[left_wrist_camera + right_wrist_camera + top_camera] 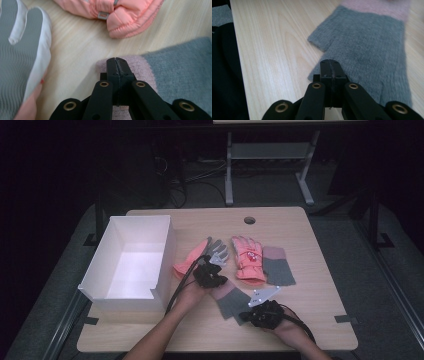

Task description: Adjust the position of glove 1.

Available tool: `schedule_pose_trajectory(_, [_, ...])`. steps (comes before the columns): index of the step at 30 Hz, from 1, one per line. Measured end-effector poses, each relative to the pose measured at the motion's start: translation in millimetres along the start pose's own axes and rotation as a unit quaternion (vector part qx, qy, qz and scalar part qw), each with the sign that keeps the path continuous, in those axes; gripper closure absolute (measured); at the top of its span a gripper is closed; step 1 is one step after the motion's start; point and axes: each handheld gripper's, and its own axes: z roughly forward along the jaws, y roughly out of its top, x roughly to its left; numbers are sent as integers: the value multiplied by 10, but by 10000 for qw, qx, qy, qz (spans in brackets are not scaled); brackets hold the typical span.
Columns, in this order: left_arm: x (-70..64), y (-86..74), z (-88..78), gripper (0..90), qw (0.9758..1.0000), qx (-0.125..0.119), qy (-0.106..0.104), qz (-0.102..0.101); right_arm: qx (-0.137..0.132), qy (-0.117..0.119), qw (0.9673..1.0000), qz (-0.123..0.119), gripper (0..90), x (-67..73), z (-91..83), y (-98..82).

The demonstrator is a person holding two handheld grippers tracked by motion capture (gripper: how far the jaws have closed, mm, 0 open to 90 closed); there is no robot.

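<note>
Both claws are pressed together: the left claw [212, 276] bites the pink cuff end of the grey knit glove [233, 301], the right claw [252, 312] its finger end; the glove runs diagonally at lower centre of the desk [310, 270].

I count four gloves on the table [310, 270]: two padded pink ski gloves, one [189, 261] lying palm up with a grey palm near the box, the other [247, 259] toward the middle; and two knitted grey gloves with pink cuffs, one [233, 301] toward the near edge, one [277, 266] right of centre. One white open box [131, 262] stands at the left edge.
</note>
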Motion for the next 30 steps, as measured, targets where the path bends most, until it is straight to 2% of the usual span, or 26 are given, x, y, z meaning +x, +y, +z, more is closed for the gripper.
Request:
schedule_pose_trajectory(6, [-45,-80,-85,898,9999,102,-33,-56,32,-61,9999,155,900,-90,-91,-73])
schedule_pose_trajectory(14, [-165,-240,-204,898,9998,114,-83,-132,67,-139,9997,210,900,-156,-150,-118])
schedule_pose_trajectory(20, [-223,-350,-295,898,9997,154,-174,-110,56,-187,9995,232,900,-178,-158,-125])
schedule_pose_trajectory(24, [-311,-471,-375,898,9990,113,-373,-234,57,-277,9991,304,900,-236,-164,-118])
schedule_pose_trajectory(26, [-319,-493,-395,898,9989,150,-418,-170,53,-298,9990,317,900,-254,-162,-113])
schedule_pose_trajectory(28, [-373,-535,-414,898,9982,81,-515,-293,79,-367,9987,351,900,-289,-162,-97])
schedule_pose_trajectory(30, [-424,-581,-448,898,9975,129,-654,-220,68,-455,9982,379,900,-350,-142,-66])
